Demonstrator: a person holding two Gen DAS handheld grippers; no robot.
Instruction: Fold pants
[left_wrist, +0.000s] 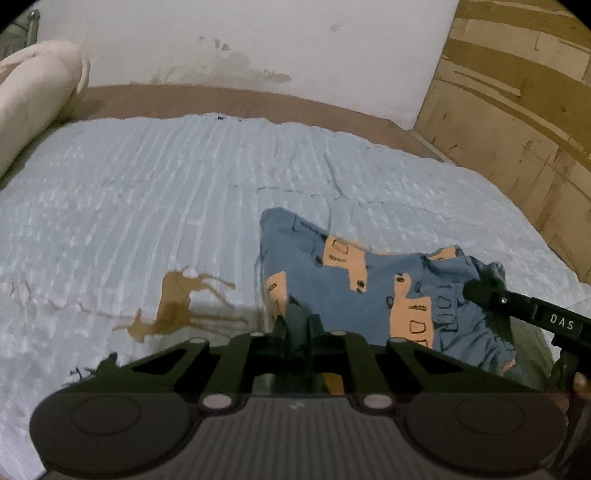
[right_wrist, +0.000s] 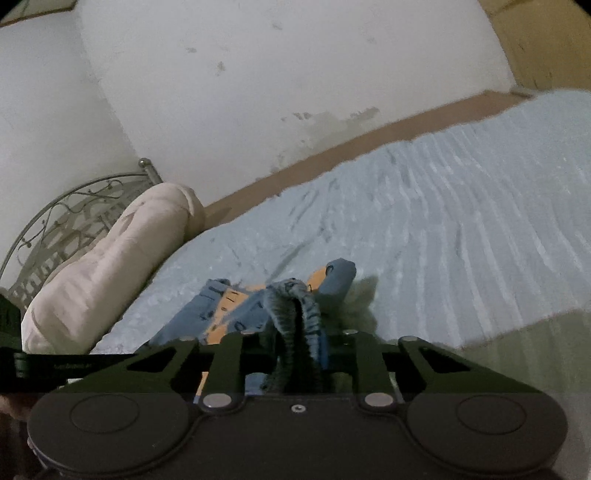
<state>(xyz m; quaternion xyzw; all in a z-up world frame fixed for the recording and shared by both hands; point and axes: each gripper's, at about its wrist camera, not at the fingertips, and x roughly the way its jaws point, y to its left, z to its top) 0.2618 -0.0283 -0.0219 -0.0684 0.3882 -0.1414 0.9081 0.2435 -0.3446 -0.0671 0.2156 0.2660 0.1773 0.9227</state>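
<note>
Pants (left_wrist: 354, 288) hang bunched between both grippers above the bed (left_wrist: 147, 192): left gripper (left_wrist: 295, 325) and right gripper (right_wrist: 299, 325) each clenched on fabric, long axis running left-right.

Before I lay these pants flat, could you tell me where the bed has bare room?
Bare bedspread lies between the pillow and the pants, reaching the wall. It is crowded near both grippers, left and right.

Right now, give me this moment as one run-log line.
phase: lifting pants | left gripper: shut on pants | right gripper: shut on gathered waistband | pants: bunched, partly raised off blue bedspread | fold: not yet made
</note>
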